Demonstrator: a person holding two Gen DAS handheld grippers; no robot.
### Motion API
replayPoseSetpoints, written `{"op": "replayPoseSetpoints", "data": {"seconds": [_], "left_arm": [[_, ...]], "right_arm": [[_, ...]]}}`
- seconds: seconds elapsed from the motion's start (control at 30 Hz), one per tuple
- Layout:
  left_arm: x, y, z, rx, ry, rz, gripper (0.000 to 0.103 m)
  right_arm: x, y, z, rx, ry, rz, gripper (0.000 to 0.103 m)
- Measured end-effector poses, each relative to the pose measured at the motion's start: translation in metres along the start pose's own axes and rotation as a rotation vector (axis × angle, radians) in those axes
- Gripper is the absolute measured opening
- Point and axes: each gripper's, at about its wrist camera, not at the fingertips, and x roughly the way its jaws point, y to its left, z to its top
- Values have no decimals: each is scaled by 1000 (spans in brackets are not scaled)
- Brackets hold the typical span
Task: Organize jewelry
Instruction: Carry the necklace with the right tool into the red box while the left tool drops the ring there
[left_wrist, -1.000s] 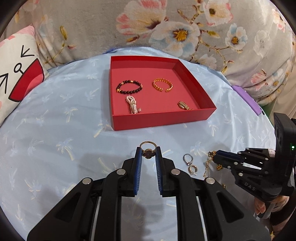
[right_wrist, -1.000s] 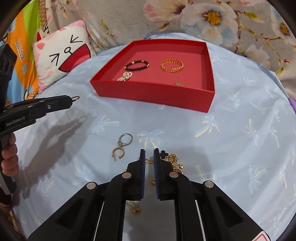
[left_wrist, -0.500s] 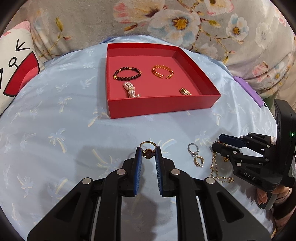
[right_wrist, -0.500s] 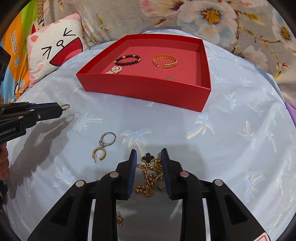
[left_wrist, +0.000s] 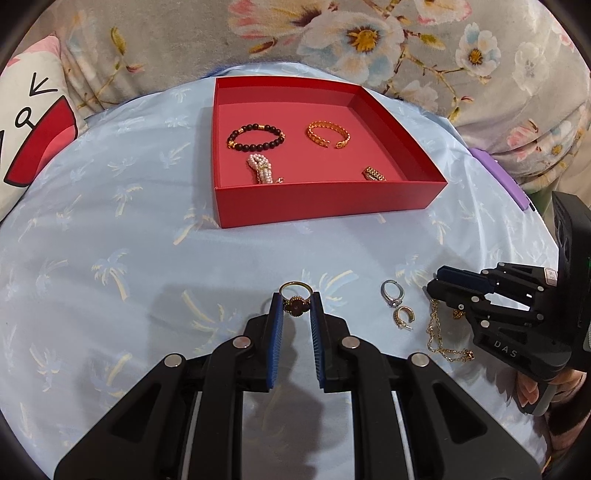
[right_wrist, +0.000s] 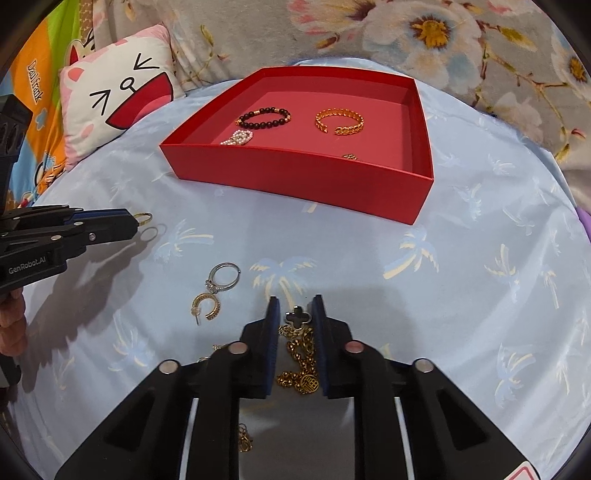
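two claws, two catches, one red box

the left claw (left_wrist: 295, 308) is clenched on a gold ring (left_wrist: 294, 300) with a dark round face, gripped between its blue pads above the pale blue cloth (left_wrist: 110, 258). its own camera shows the ring's face; the right wrist view shows only the band (right_wrist: 143, 218) poking past the tip of that claw (right_wrist: 129, 223), with its shadow on the cloth beneath.

the right claw (right_wrist: 295, 314) is closing around a gold chain (right_wrist: 299, 354) with a black clover charm (right_wrist: 296, 315); the charm sits between the pads at the tips. from the left wrist view the same claw (left_wrist: 434, 291) hides the charm, and a loop of the chain (left_wrist: 439, 339) trails onto the cloth below it.

between the claws lie a silver ring (right_wrist: 223, 277) and a small gold hoop earring (right_wrist: 207, 308), just beside each other.

farther back stands the red box (left_wrist: 325, 203). inside are a dark bead bracelet (left_wrist: 256, 137), a gold cuff bracelet (left_wrist: 328, 134), a pearl piece (left_wrist: 261, 169) and a small gold piece (left_wrist: 373, 173), which the box's near wall mostly hides in the right wrist view. a cat-face pillow (right_wrist: 118, 99) sits at the left.
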Motion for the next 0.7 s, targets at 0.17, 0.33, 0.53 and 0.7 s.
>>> {"op": "replayPoseSetpoints", "data": {"seconds": [0.17, 0.33, 0.53, 0.7], "left_arm": [[1, -2, -1, 4, 1, -5, 14], [-5, -4, 2, 7, -12, -9, 14], [-25, -11, 28, 47, -65, -7, 14], [-37, -17, 68, 69, -110, -21, 14]], "right_arm": [[-2, 3, 0, 2, -7, -8, 13], [-24, 0, 11, 22, -58, 10, 13], [-77, -5, 51, 20, -180, 26, 13], [-109, -14, 97, 22, -271, 13, 13]]}}
